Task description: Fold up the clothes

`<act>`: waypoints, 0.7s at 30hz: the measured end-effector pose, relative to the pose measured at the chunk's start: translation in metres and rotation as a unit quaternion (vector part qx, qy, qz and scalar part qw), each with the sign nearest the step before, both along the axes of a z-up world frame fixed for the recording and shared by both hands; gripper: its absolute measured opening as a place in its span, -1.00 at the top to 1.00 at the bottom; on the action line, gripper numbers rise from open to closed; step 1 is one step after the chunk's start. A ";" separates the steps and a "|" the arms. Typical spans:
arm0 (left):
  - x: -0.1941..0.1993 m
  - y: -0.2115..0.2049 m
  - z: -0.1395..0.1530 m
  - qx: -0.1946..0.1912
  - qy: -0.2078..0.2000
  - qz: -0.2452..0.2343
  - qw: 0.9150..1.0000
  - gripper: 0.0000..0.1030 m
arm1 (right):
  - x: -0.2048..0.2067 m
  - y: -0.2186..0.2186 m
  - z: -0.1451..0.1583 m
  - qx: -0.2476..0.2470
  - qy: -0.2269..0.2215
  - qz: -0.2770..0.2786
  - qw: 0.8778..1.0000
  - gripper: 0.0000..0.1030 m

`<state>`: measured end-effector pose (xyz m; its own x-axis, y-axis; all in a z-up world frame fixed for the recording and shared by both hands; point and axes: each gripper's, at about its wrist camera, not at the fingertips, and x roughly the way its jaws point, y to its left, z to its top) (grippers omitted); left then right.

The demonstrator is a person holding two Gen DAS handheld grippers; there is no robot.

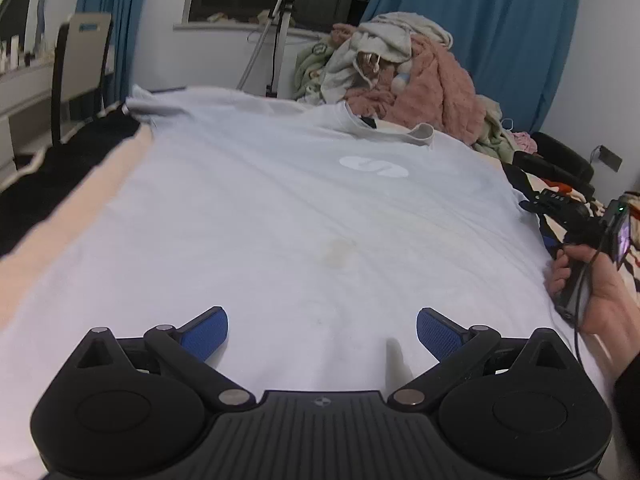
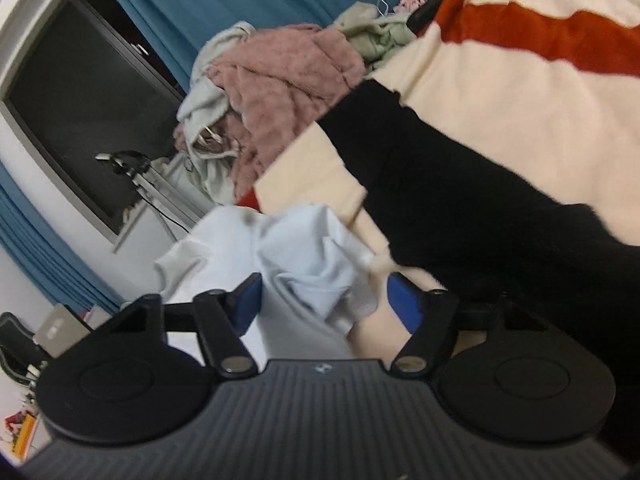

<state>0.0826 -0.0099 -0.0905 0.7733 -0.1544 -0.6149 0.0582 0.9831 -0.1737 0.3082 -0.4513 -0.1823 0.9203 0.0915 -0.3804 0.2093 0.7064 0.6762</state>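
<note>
- Your white T-shirt point(image 1: 280, 208) lies spread flat on the bed, its long axis running straight away from your left gripper point(image 1: 322, 334): hem nearest you, collar point(image 1: 404, 132) at the far end, pointing toward the pile of clothes point(image 1: 400, 76).
- The round logo point(image 1: 374, 167) sits just below the collar (a faint yellowish stain point(image 1: 340, 252) shows mid-body).
- Your left gripper hovers low over the hem end, jaws spread wide with nothing between the blue pads point(image 1: 208, 336).
- Your right hand point(image 1: 592, 280) holds its tool at the shirt's right edge, beside the striped blanket point(image 2: 520, 60).
- In the right wrist view, your right gripper point(image 2: 322, 302) is tilted, jaws apart, with a bunched fold of the white shirt's edge point(image 2: 304, 256) lying between the pads; they are not clamped on it.
- A black cloth point(image 2: 460, 208) lies just right of that bunched edge, across the blanket.
- Blue curtains point(image 1: 488, 32) hang behind the pile.
</note>
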 end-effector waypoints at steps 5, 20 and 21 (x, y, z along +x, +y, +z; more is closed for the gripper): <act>0.013 -0.005 -0.009 -0.002 0.004 -0.006 1.000 -0.97 | 0.021 0.047 0.024 -0.176 0.000 0.030 0.984 0.67; 0.009 -0.005 -0.010 -0.009 0.006 -0.009 1.000 -0.97 | -0.007 0.217 0.061 -0.399 -0.114 0.296 0.861 0.11; 0.009 -0.005 -0.010 -0.010 0.006 -0.009 1.000 -0.97 | -0.009 0.208 0.067 -0.351 -0.120 0.296 0.880 -0.10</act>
